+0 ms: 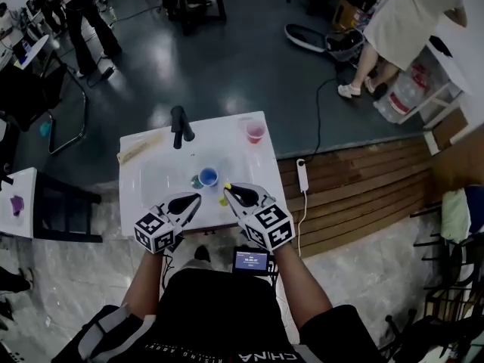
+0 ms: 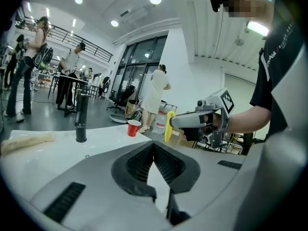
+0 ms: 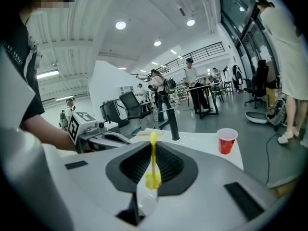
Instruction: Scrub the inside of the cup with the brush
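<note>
A blue cup (image 1: 208, 176) stands in the white sink basin (image 1: 162, 174), seen only in the head view. The yellow brush (image 3: 153, 163) stands upright between the jaws of my right gripper (image 3: 153, 141), which is shut on it. That brush (image 1: 224, 200) is just right of and nearer than the cup, at the tip of the right gripper (image 1: 229, 189). My left gripper (image 1: 195, 197) hovers over the sink's near edge, left of the brush. Its jaws (image 2: 154, 143) are shut with nothing between them.
A black faucet (image 1: 179, 125) rises at the sink's far edge. On the far right corner stands a red cup (image 1: 255, 131). A pale cloth (image 1: 139, 148) lies at the far left. A small green thing (image 1: 196, 181) sits beside the blue cup. People stand beyond.
</note>
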`<state>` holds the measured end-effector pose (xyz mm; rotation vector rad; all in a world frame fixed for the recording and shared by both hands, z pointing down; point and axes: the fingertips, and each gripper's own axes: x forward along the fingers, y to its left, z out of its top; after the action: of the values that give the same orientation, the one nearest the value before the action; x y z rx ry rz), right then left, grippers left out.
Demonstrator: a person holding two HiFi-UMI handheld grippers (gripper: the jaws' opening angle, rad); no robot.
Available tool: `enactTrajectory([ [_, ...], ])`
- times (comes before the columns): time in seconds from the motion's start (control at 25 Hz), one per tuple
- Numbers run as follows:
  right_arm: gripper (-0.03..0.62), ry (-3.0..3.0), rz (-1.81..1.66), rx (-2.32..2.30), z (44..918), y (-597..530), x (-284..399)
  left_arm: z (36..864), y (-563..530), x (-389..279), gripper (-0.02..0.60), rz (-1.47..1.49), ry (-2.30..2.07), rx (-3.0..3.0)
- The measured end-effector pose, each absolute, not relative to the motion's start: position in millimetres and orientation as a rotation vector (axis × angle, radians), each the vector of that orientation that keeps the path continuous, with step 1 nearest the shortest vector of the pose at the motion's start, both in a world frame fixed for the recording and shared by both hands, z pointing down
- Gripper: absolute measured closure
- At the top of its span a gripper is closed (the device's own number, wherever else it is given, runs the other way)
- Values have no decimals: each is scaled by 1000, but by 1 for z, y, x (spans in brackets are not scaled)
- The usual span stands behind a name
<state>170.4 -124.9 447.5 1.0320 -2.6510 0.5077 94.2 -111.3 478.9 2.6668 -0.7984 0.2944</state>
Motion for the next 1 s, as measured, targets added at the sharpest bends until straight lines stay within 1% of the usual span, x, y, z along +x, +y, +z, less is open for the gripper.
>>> enactTrajectory([
  [0.28,554,-2664,477,906,457,-143,161,499,-121,91,570,441,-838,2652],
  [0.36,554,-2657,487,905,461,-150,159,509,-133,86,517,497,-844,2644],
  [0.44,554,-2645,500,918,466,-159,159,520,-148,85,499,560,-841,2644],
  [0.72,554,-2612,548,986,485,-197,152,568,-198,83,365,756,-794,2640],
  [0.88,554,-2603,559,1019,495,-218,147,598,-206,86,259,853,-695,2603],
  [0.96,554,-2589,567,1030,501,-229,143,611,-208,88,235,894,-646,2598],
  [1.0,554,-2581,573,1031,505,-234,141,617,-209,89,233,916,-628,2598],
])
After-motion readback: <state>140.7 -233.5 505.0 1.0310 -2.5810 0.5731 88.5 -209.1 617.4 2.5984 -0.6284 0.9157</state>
